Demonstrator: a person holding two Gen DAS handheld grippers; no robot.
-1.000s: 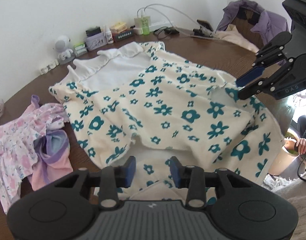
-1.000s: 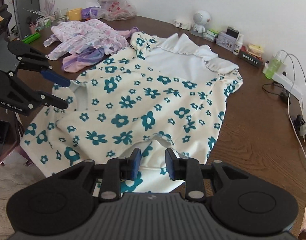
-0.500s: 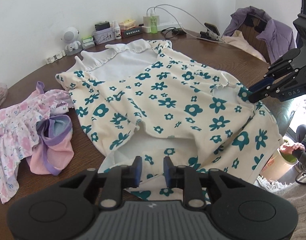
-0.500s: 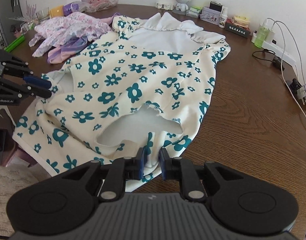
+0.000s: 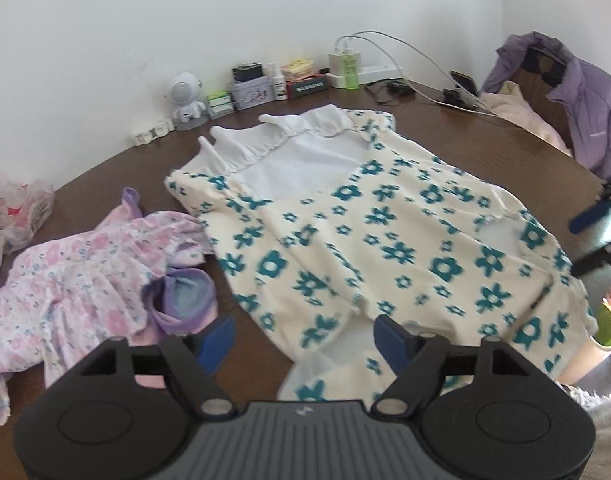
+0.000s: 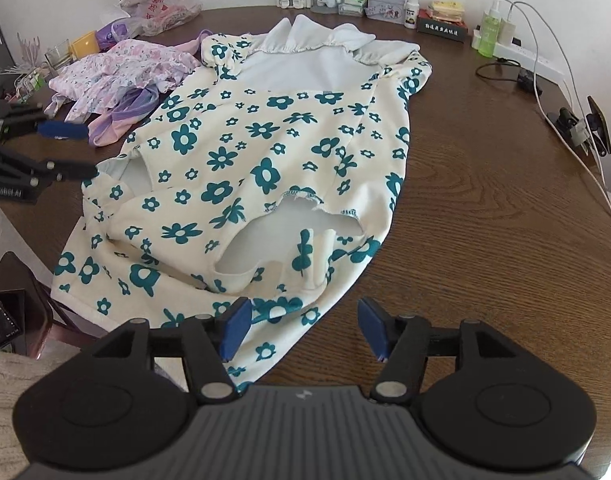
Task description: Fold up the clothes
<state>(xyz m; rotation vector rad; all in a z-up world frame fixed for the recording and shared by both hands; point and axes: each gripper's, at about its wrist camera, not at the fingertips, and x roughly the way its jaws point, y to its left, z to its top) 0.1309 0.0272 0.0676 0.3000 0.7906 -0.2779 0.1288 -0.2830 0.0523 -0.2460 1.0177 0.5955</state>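
A cream garment with teal flowers (image 5: 385, 236) lies spread on the brown table (image 5: 485, 148), its white collar end toward the wall. It also shows in the right wrist view (image 6: 265, 168). My left gripper (image 5: 305, 338) is open and empty, just above the garment's near hem. My right gripper (image 6: 303, 330) is open and empty over the near sleeve edge. Each gripper appears in the other's view: the right one (image 5: 597, 236) at the right edge, the left one (image 6: 61, 148) at the left edge.
A pink floral garment with a purple piece (image 5: 93, 284) lies left of the dress. Small boxes, bottles and a white robot toy (image 5: 185, 100) line the wall. Cables and a phone (image 6: 577, 128) lie at the right. A purple jacket (image 5: 577, 92) hangs on a chair.
Both grippers were shut on the garment's near edge half a second ago. Both have opened, let the cloth go and drawn back; the hem now lies on the table.
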